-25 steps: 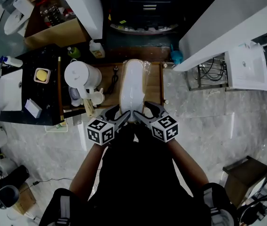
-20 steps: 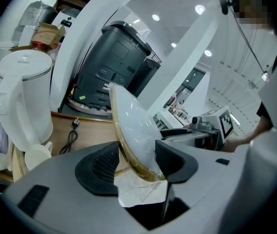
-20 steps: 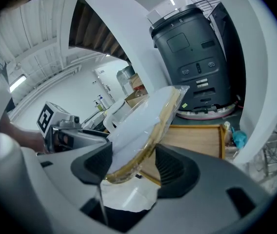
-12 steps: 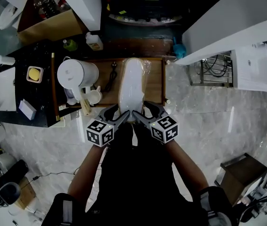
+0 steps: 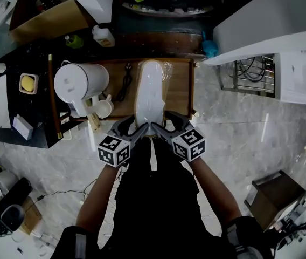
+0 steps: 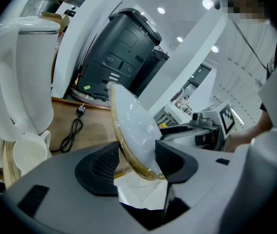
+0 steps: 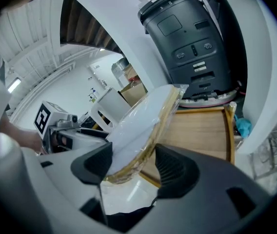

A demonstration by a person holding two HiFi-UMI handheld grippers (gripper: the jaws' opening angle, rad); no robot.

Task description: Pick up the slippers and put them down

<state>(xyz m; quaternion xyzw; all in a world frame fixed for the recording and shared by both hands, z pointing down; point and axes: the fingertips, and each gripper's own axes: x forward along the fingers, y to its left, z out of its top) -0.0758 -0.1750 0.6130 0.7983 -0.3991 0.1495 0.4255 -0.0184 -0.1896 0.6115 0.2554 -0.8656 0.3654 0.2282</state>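
Observation:
A pair of white slippers (image 5: 150,93) wrapped in clear plastic, with a yellowish sole edge, stretches lengthwise over the wooden tray (image 5: 180,90). My left gripper (image 5: 137,129) and right gripper (image 5: 161,128) hold its near end from either side. In the left gripper view the slippers (image 6: 133,126) slant upward between the pads of the left gripper (image 6: 136,162). The right gripper view shows the slippers (image 7: 143,126) tilted the same way in the right gripper (image 7: 133,167). Both are shut on the pack.
A white kettle (image 5: 80,85), a cream cup (image 5: 104,108) and a black cable with a plug (image 5: 125,85) sit on the tray's left part. A black machine (image 6: 124,52) stands behind the tray. A dark counter (image 5: 13,112) with small items lies left; marble floor lies right.
Both grippers have sunk together with the slippers toward the wooden tray. The grip on the near end looks the same.

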